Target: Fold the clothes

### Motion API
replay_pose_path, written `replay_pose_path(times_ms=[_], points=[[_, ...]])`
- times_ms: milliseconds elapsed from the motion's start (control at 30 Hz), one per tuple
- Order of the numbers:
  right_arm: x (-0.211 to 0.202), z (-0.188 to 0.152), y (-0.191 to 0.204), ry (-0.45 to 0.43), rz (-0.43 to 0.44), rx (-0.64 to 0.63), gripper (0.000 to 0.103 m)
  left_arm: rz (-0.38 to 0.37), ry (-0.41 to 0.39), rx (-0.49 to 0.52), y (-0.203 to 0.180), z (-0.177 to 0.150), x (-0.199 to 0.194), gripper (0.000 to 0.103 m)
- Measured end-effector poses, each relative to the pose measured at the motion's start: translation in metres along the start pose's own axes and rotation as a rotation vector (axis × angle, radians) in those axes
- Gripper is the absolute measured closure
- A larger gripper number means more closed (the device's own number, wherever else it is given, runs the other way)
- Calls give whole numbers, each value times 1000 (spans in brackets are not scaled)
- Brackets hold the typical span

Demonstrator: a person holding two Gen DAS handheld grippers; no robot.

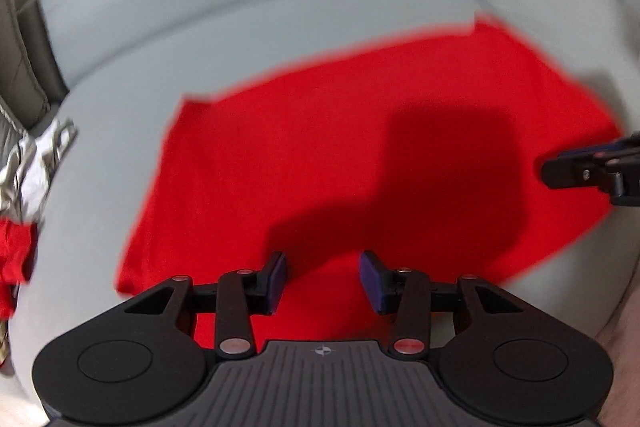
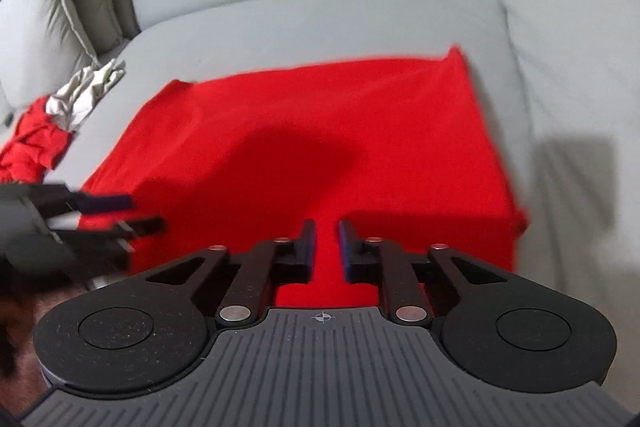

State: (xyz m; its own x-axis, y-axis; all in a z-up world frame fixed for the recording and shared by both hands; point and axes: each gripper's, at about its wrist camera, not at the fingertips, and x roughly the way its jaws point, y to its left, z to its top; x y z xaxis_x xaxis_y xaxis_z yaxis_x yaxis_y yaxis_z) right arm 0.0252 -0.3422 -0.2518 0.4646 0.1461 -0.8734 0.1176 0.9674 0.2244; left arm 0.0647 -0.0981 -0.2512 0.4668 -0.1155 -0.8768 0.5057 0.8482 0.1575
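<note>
Left gripper (image 1: 323,281) wide, empty | right gripper (image 2: 327,247) narrow, empty | red garment (image 1: 320,155)

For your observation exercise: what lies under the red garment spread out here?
The red garment lies flat on the grey sofa seat, which shows all around it. Whatever lies directly beneath is covered; nothing bulges.

Both wrist cameras are looking forward and down, close over the red garment (image 1: 320,155) on the grey sofa (image 1: 240,27). Each is catching the other's tongs: right (image 1: 576,167) at 3 o'clock, left (image 2: 132,215) at 9 o'clock.
</note>
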Motion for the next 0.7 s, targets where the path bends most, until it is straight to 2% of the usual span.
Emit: replay_pose_path(times_ms=[67,133,233,300,333,367,433,533,700], points=[[11,-10,0,53,-14,-11,83,14,3,18,0,-6,-5,60],[3,-24,3,40,-21,-44,84,16,31,14,3,-7,-9,60],[-11,-24,-1,70,-18,-18,83,0,85,-12,13,-4,-20,60],[-28,-21,-8,44,-29,-1,69,-22,55,-40,21,4,-28,54],[-40,-19,-13,-6,-51,6,54,-22,27,-51,22,7,-31,51],[-48,-17,-18,-45,-73,20,47,-23,-2,-62,23,10,-34,44],[-62,-12,-34,-117,-118,73,46,-20,-34,-70,22,17,-36,42],[-59,-4,-64,-142,-162,189,43,-30,-39,-59,16,30,-30,40],[-36,-1,-93,-140,-151,301,41,-49,-8,-31,6,38,-11,38]])
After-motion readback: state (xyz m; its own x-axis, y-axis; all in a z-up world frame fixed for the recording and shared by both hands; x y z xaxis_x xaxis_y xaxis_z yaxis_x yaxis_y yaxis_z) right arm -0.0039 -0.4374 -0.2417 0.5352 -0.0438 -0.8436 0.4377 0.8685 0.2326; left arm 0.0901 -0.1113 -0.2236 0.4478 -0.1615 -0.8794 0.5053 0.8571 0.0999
